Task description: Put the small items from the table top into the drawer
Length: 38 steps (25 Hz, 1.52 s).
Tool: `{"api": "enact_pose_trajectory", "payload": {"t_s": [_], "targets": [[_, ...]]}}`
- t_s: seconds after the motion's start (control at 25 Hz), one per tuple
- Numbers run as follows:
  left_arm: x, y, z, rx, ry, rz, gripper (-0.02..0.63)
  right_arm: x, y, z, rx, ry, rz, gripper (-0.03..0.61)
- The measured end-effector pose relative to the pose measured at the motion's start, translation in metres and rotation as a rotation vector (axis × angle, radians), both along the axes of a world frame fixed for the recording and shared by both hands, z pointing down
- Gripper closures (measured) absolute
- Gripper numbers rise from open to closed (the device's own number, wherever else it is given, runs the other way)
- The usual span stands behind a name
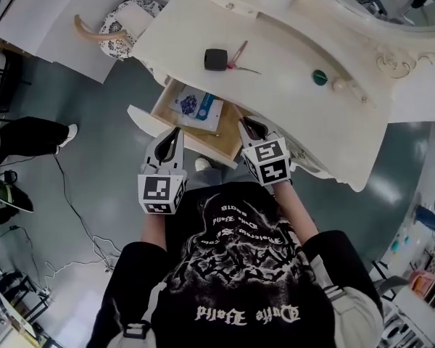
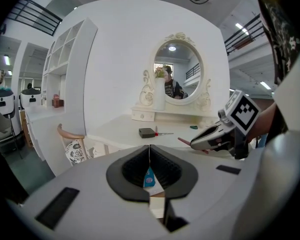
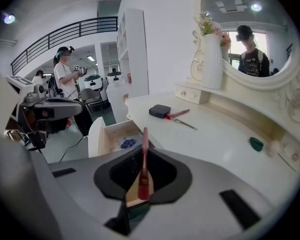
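My right gripper has its jaws narrowed on a red stick, its long axis pointing straight ahead, with the open drawer just ahead-left and below.

The drawer is drawn out below the front edge of the desk. Its front part is open from above, while its rear is roofed by the desk top. The middle of its floor is taken up by a blue-patterned packet, with bare wood left beside it. The near edge is crowded by the left tool and the right tool, with a red stick clamped in the latter and jutting forward. A broad bare stretch of desk is left between the black box, the scissors and the green item. The desk's left end is blocked by a chair.
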<state>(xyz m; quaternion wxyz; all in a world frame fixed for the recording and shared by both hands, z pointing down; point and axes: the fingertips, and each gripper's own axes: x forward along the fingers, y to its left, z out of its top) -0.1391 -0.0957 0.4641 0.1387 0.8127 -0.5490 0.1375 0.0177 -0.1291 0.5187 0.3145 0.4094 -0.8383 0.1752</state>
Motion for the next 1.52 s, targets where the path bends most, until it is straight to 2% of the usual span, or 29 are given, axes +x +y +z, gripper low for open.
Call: {"api": "enact_pose_trajectory", "payload": {"t_s": [0.4, 0.72, 1.0, 1.52], "targets": [[-0.032, 0.007, -0.002, 0.007, -0.001, -0.099, 0.598, -0.058, -0.005, 0.006, -0.01, -0.004, -0.185, 0.528], [-0.056, 0.01, -0.002, 0.003, -0.017, -0.179, 0.598, -0.091, -0.007, 0.018, -0.034, 0.005, -0.288, 0.529], [-0.063, 0.012, 0.005, -0.024, -0.021, -0.216, 0.598, -0.113, -0.015, 0.023, -0.042, 0.001, -0.355, 0.528], [-0.066, 0.005, 0.013, -0.031, -0.015, -0.274, 0.598, -0.147, -0.015, 0.049, -0.113, -0.007, -0.465, 0.528]]}}
